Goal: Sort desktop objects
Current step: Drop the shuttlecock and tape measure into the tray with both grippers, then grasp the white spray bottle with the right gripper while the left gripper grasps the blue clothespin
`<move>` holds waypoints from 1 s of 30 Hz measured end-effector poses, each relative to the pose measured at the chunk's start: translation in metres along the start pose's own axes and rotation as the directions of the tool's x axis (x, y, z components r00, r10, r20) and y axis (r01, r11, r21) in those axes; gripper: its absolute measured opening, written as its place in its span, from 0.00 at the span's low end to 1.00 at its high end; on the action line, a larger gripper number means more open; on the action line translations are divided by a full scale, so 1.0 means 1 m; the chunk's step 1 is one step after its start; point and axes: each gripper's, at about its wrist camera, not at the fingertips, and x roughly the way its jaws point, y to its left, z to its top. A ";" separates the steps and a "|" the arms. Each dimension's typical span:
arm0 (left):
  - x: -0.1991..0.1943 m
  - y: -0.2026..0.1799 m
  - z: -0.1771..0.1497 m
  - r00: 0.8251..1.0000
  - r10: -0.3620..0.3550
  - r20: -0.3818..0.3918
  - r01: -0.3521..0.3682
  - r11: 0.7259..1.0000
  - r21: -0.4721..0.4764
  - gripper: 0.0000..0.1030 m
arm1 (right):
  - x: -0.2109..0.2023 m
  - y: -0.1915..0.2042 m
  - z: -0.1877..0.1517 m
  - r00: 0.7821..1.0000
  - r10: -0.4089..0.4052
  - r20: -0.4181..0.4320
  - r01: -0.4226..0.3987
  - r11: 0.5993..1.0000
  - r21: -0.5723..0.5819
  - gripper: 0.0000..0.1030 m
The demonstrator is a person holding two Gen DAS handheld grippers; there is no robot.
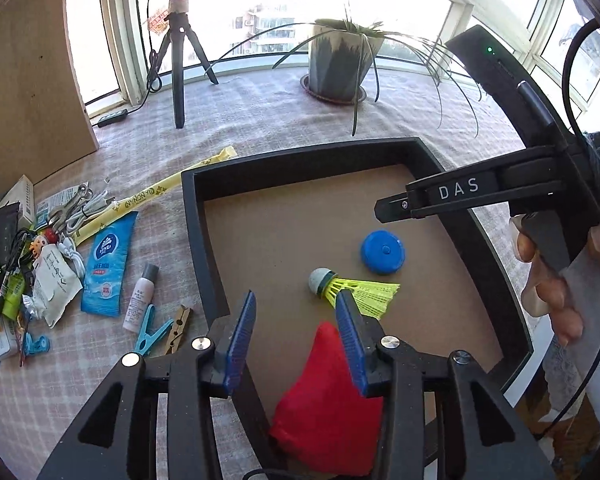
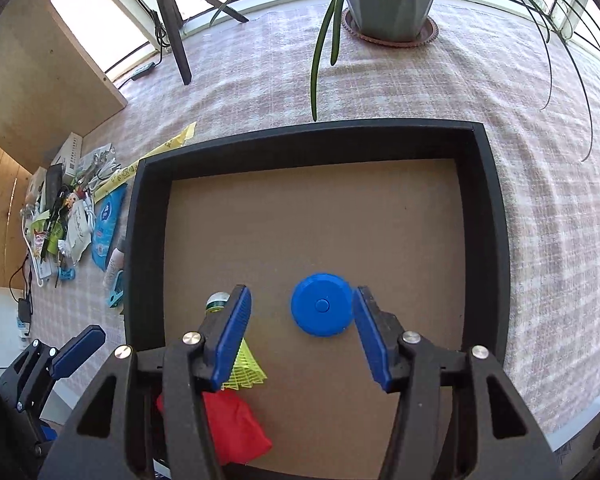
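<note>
A black-walled tray [image 2: 496,216] with a brown floor sits on the desk's checked cloth [image 2: 560,208]. It holds three things: a blue round disc with a centre button [image 2: 320,305], a yellow shuttlecock [image 1: 356,290] and a red cloth bag [image 1: 328,400] at the tray's near edge.

The left gripper [image 1: 296,320] stands with its blue pads apart over the red bag. The bag's tip rises between them, but neither pad presses on it. The right gripper [image 2: 300,320] is spread wide over the tray floor. The blue disc lies between its fingers, just beside the right one. Whether that finger touches it cannot be told. The left finger covers part of the shuttlecock, of which only the cork tip and skirt edge show in the right wrist view.

The left wrist view alone shows the shuttlecock whole, a hand [image 1: 548,280] gripping the right tool's handle, and the loose pile on the desk's left side: a blue tissue packet [image 1: 108,264], a small white bottle [image 1: 140,300], a blue clip [image 1: 152,330], a wooden clothespeg [image 1: 178,330] and a long yellow wrapper [image 1: 156,196]. The tangle further left is hard to make out.

A potted plant [image 1: 340,60] and a tripod [image 1: 178,60] stand at the far edge.
</note>
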 end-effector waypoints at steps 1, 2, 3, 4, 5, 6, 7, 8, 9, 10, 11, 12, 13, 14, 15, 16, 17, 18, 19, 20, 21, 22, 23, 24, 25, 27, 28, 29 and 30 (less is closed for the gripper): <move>-0.001 0.007 0.000 1.000 0.005 0.000 -0.005 1.000 -0.015 0.38 | 0.000 0.005 0.001 1.000 0.003 0.002 -0.003 1.000 -0.009 0.51; -0.001 0.014 -0.001 1.000 0.013 -0.001 -0.013 0.999 -0.029 0.38 | 0.000 0.010 0.003 1.000 0.006 0.003 -0.006 1.000 -0.020 0.51; -0.002 0.021 -0.002 1.000 0.020 -0.001 -0.020 0.999 -0.042 0.38 | 0.000 0.016 0.005 1.000 0.010 0.003 -0.009 0.999 -0.034 0.51; -0.002 0.029 -0.004 1.000 0.029 -0.003 -0.029 0.998 -0.055 0.38 | 0.000 0.022 0.006 1.000 0.014 0.002 -0.014 0.999 -0.047 0.51; -0.003 0.036 -0.005 0.999 0.040 -0.005 -0.040 0.997 -0.069 0.38 | 0.001 0.029 0.008 1.000 0.017 0.001 -0.017 0.998 -0.060 0.51; -0.003 0.044 -0.007 0.999 0.048 -0.007 -0.049 0.995 -0.083 0.38 | 0.002 0.035 0.009 1.000 0.018 -0.002 -0.018 0.997 -0.071 0.51; -0.004 0.052 -0.009 0.998 0.056 -0.009 -0.057 0.994 -0.097 0.38 | 0.003 0.042 0.010 1.000 0.023 -0.003 -0.023 0.996 -0.083 0.51; -0.005 0.060 -0.011 0.998 0.065 -0.010 -0.066 0.992 -0.112 0.38 | 0.003 0.049 0.011 0.999 0.032 -0.004 -0.032 0.995 -0.096 0.51; -0.006 0.069 -0.013 0.997 0.072 -0.012 -0.073 0.990 -0.124 0.38 | 0.004 0.056 0.012 0.999 0.040 -0.005 -0.041 0.993 -0.107 0.51; -0.006 0.079 -0.016 0.997 0.082 -0.016 -0.083 0.987 -0.139 0.38 | 0.005 0.063 0.013 0.999 0.048 -0.009 -0.049 0.992 -0.118 0.51; -0.007 0.089 -0.020 0.996 0.090 -0.020 -0.092 0.983 -0.158 0.38 | 0.006 0.071 0.014 0.998 0.057 -0.014 -0.058 0.990 -0.131 0.51; -0.007 0.099 -0.023 0.995 0.097 -0.026 -0.101 0.979 -0.178 0.38 | 0.006 0.080 0.014 0.998 0.065 -0.017 -0.067 0.987 -0.145 0.51; -0.008 0.110 -0.027 0.994 0.103 -0.031 -0.107 0.974 -0.198 0.37 | 0.007 0.088 0.014 0.997 0.072 -0.021 -0.074 0.984 -0.160 0.50; -0.008 0.121 -0.031 0.994 0.108 -0.036 -0.113 0.970 -0.214 0.37 | 0.009 0.098 0.013 0.997 0.079 -0.027 -0.082 0.980 -0.179 0.51; -0.009 0.131 -0.034 0.993 0.114 -0.040 -0.121 0.966 -0.227 0.37 | 0.010 0.108 0.013 0.996 0.085 -0.034 -0.090 0.976 -0.199 0.51; -0.009 0.140 -0.038 0.991 0.122 -0.046 -0.130 0.962 -0.239 0.37 | 0.012 0.118 0.012 0.995 0.093 -0.045 -0.101 0.971 -0.218 0.50; -0.009 0.150 -0.042 0.990 0.127 -0.055 -0.137 0.959 -0.249 0.36 | 0.013 0.128 0.012 0.993 0.103 -0.056 -0.114 0.965 -0.234 0.50; -0.009 0.158 -0.045 0.989 0.132 -0.061 -0.143 0.956 -0.256 0.36 | 0.015 0.138 0.012 0.991 0.114 -0.069 -0.127 0.960 -0.249 0.50; -0.009 0.166 -0.048 0.988 0.138 -0.065 -0.150 0.953 -0.264 0.36 | 0.018 0.147 0.012 0.989 0.122 -0.082 -0.140 0.955 -0.263 0.50; -0.008 0.172 -0.051 0.988 0.141 -0.067 -0.154 0.951 -0.270 0.35 | 0.021 0.156 0.012 0.987 0.129 -0.093 -0.150 0.950 -0.275 0.50; -0.007 0.176 -0.053 0.988 0.142 -0.069 -0.155 0.950 -0.272 0.32 | 0.025 0.165 0.013 0.986 0.134 -0.103 -0.158 0.945 -0.285 0.50; -0.005 0.179 -0.055 0.987 0.141 -0.071 -0.155 0.950 -0.270 0.31 | 0.029 0.173 0.013 0.984 0.136 -0.114 -0.164 0.942 -0.293 0.49; -0.004 0.180 -0.057 0.988 0.137 -0.072 -0.152 0.952 -0.264 0.31 | 0.035 0.181 0.014 0.983 0.135 -0.126 -0.167 0.940 -0.298 0.48; -0.001 0.180 -0.058 0.989 0.132 -0.074 -0.146 0.957 -0.251 0.31 | 0.040 0.187 0.015 0.982 0.131 -0.139 -0.168 0.940 -0.298 0.46; 0.002 0.178 -0.060 0.989 0.129 -0.078 -0.144 0.961 -0.236 0.31 | 0.047 0.193 0.017 0.980 0.127 -0.154 -0.168 0.941 -0.294 0.43; 0.008 0.171 -0.063 0.990 0.116 -0.080 -0.130 0.971 -0.202 0.31 | 0.061 0.203 0.018 0.973 0.121 -0.195 -0.174 0.944 -0.282 0.38; 0.011 0.166 -0.063 0.991 0.106 -0.080 -0.119 0.976 -0.184 0.31 | 0.068 0.208 0.018 0.969 0.118 -0.216 -0.177 0.944 -0.279 0.37; 0.014 0.162 -0.064 0.992 0.099 -0.082 -0.112 0.980 -0.168 0.31 | 0.074 0.211 0.018 0.967 0.108 -0.233 -0.172 0.946 -0.275 0.36; 0.018 0.158 -0.064 0.992 0.095 -0.084 -0.107 0.982 -0.153 0.31 | 0.080 0.214 0.019 0.965 0.097 -0.244 -0.164 0.948 -0.273 0.35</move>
